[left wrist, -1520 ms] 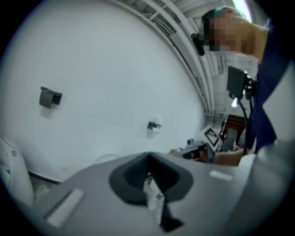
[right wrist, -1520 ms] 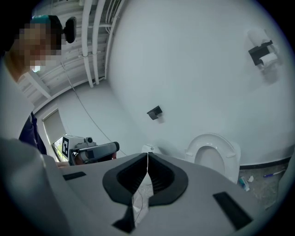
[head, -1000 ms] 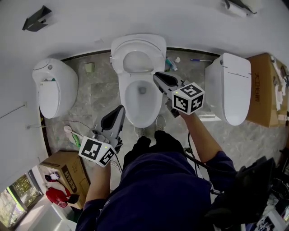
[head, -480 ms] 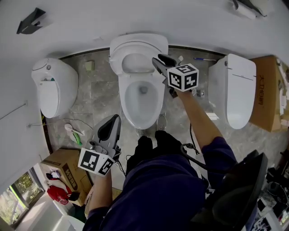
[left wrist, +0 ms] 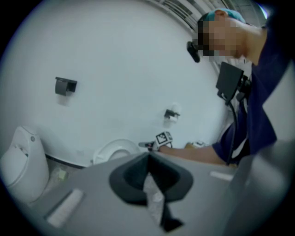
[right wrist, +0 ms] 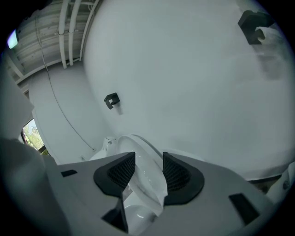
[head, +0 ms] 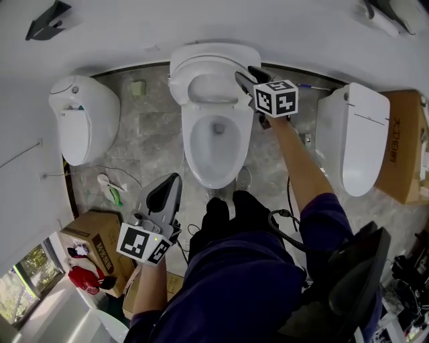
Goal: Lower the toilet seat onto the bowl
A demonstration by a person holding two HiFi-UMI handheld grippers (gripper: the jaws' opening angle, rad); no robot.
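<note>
A white toilet stands in the middle of the floor, its bowl [head: 213,144] uncovered. Its seat [head: 211,90] is raised and leans back toward the wall. My right gripper [head: 242,75] reaches the seat's right edge. In the right gripper view the seat rim [right wrist: 147,180] runs between the jaws of that gripper [right wrist: 148,163], which have just been opening; the pads stand apart and do not squeeze the rim. My left gripper [head: 171,182] hangs low, short of the bowl's front, its jaws together and empty [left wrist: 148,159]. From the left gripper view the seat [left wrist: 115,150] shows far off.
A second white toilet [head: 84,127] stands to the left and a third [head: 352,134] to the right. Cardboard boxes sit at lower left [head: 97,234] and far right [head: 402,144]. A green-handled brush [head: 110,191] and cables lie on the tiled floor. A black holder [head: 50,17] hangs on the wall.
My right gripper has moved away from me, from beside the bowl to the raised seat's right edge, and its jaws have opened. The left gripper has stayed near the bowl's front.
</note>
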